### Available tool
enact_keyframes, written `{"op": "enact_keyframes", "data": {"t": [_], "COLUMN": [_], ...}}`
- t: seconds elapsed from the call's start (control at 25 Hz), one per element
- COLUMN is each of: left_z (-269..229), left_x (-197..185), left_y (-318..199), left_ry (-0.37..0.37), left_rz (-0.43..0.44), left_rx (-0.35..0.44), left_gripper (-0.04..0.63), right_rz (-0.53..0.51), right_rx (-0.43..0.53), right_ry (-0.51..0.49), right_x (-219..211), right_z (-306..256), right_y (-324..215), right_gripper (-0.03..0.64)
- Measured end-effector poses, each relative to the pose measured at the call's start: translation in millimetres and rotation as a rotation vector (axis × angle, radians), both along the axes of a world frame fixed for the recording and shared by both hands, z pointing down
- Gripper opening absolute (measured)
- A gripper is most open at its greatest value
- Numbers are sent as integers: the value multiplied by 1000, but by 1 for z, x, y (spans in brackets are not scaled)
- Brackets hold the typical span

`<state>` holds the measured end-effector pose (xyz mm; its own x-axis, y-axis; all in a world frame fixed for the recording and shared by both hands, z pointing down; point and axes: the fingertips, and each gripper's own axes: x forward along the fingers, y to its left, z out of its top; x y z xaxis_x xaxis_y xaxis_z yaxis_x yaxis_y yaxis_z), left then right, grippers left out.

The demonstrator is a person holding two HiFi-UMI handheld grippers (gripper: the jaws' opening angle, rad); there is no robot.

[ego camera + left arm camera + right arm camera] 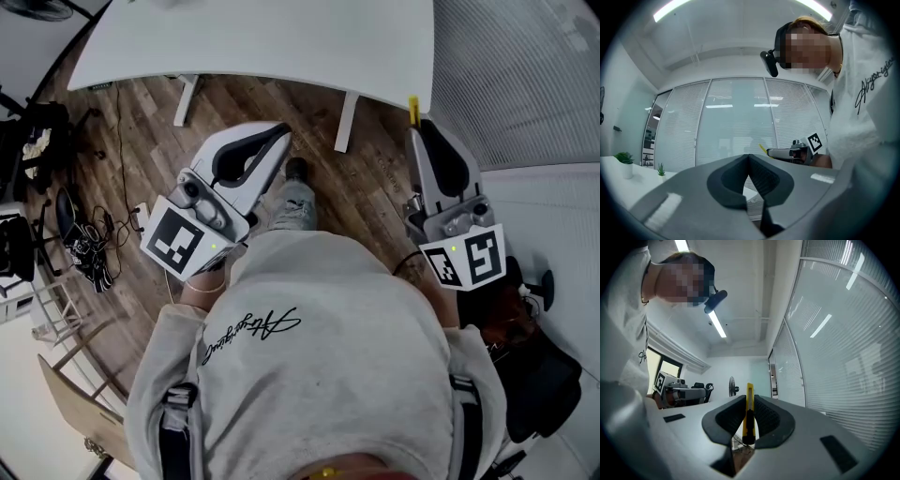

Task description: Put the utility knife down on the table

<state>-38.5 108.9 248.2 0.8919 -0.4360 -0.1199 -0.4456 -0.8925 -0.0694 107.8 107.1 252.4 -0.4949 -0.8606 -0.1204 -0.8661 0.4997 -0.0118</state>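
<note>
Holding the utility knife (749, 416) is the right hand-held gripper (749, 400). Its jaws are closed on the yellow body, which stands on edge between the pads. The black end sits low in the pad gap and the yellow tip pokes out past the fingertips.

From the head view the knife is in the air, not on the bench (281, 47). Its tip lines up with the bench's near edge, close to the right corner.

The left hand-held gripper (749, 157) has its jaws together with nothing between them. It sits short of the bench's near edge, roughly between the two bench legs, over the wood floor (375, 187). The two grippers are well apart, one either side of the person's grey sweatshirt (319, 356).

One shoe (297, 169) is on the floor just short of the bench. Black chairs and cables (89, 244) sit off the bench's left end. The window blinds (525, 84) run past its right end.
</note>
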Motion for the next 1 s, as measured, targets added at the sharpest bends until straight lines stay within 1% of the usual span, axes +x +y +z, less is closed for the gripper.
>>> {"op": "enact_keyframes", "data": {"t": [0.36, 0.48, 0.6, 0.72, 0.88, 1.0], "left_z": [-4, -5, -13, -14, -19, -17], "left_x": [0, 3, 0, -5, -5, -6], "left_y": [-84, -112, -138, -161, -190, -211], "left_ry": [-6, -20, -5, -17, 3, -5], "left_rz": [30, 41, 55, 61, 86, 95], "left_rx": [9, 11, 13, 1, -3, -3], "left_gripper": [-12, -12, -12, -12, -12, -12], "right_rz": [23, 30, 37, 45, 61, 70], "right_rx": [6, 3, 2, 2, -5, -6], "right_ry": [-6, -6, -6, -5, -4, -2], "right_x": [-1, -1, -5, -9, -10, -12], "right_z": [-2, -4, -11, -17, -19, -19], "right_y": [-81, -108, -132, -154, -183, -202], "right_gripper": [57, 57, 57, 57, 57, 57]}}
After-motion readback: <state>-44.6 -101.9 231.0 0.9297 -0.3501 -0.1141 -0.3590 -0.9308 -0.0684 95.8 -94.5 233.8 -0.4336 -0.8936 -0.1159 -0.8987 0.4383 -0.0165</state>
